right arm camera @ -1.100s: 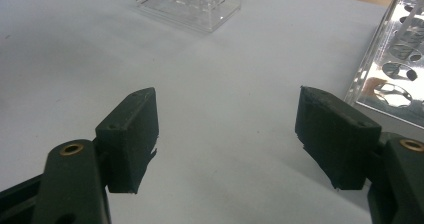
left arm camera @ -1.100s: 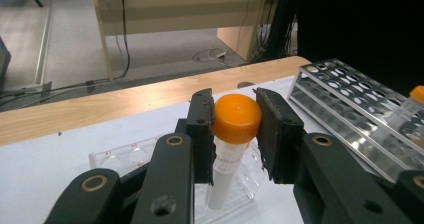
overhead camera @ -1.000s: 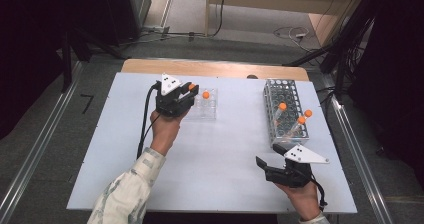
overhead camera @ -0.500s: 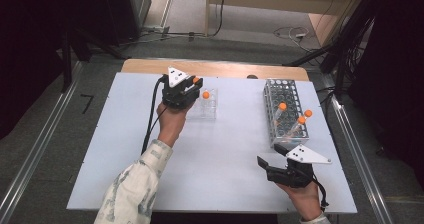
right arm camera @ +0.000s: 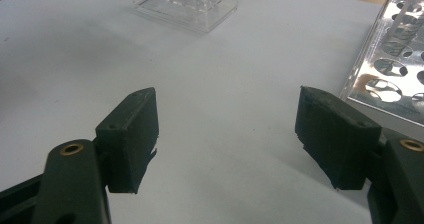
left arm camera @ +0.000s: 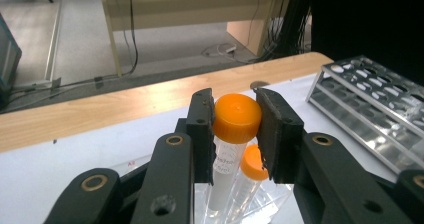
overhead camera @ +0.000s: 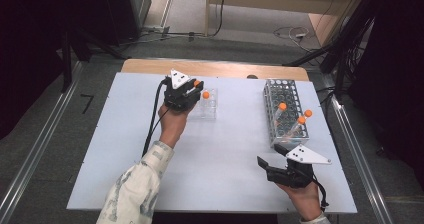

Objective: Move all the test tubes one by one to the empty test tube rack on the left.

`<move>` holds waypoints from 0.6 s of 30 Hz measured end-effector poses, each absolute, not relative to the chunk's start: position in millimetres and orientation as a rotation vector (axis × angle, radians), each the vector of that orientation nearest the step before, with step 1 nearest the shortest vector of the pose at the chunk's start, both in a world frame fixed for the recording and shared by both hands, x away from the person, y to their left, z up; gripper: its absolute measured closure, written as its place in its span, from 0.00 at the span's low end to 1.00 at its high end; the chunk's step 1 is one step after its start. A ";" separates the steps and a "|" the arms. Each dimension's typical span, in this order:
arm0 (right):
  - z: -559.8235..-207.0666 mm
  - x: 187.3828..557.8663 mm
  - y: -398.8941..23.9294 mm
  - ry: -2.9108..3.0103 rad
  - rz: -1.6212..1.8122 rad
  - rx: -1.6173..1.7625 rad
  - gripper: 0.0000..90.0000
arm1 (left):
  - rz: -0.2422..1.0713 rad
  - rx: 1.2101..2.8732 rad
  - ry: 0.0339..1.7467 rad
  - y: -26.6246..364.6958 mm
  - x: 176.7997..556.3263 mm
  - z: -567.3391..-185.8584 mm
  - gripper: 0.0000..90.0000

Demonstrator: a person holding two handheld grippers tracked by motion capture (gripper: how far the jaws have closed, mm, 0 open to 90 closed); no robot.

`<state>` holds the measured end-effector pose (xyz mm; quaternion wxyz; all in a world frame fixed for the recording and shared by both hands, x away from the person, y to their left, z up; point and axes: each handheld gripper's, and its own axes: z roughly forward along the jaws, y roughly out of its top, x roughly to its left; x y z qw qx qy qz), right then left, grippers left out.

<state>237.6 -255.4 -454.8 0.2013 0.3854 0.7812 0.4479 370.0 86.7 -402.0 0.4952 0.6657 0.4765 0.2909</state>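
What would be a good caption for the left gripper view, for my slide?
Left gripper shut on an orange-capped tube above the clear rack, beside a second capped tube.

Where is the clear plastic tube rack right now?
In the high view, the clear plastic tube rack sits on the table's far left-centre, just right of the left gripper, well left of the metal rack.

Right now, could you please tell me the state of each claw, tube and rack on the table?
Left claw: shut on the orange cap of a clear plastic tube, above the rack.
Right claw: open, nothing between its jaws.
Second orange-capped tube: standing in the clear plastic rack.
Metal grid rack: lying on the table, three orange-capped tubes slanted in it.
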 end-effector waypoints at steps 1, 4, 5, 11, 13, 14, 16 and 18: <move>-454.8 237.7 -255.6 2.182 1.252 1.073 0.26 | 0.704 1.614 1.158 86.6 369.9 -403.1 0.78; -454.9 237.6 -255.7 2.181 1.252 1.071 0.26 | 0.703 1.627 1.162 85.8 370.2 -408.2 0.78; -455.0 237.5 -255.6 2.183 1.249 1.074 0.26 | 0.703 1.633 1.162 85.6 370.3 -409.9 0.78; -455.6 237.7 -254.8 2.187 1.245 1.072 0.26 | 0.694 1.655 1.177 83.7 371.9 -419.8 0.78; -456.0 237.9 -254.7 2.189 1.243 1.072 0.26 | 0.692 1.660 1.179 83.1 372.3 -421.9 0.78; -456.3 238.0 -254.8 2.190 1.239 1.070 0.26 | 0.690 1.661 1.179 82.9 372.4 -422.7 0.77; -456.5 238.0 -254.7 2.191 1.236 1.067 0.26 | 0.688 1.657 1.184 82.4 372.6 -423.9 0.77; -456.7 237.8 -254.2 2.192 1.234 1.070 0.26 | 0.684 1.655 1.185 82.9 372.9 -424.4 0.77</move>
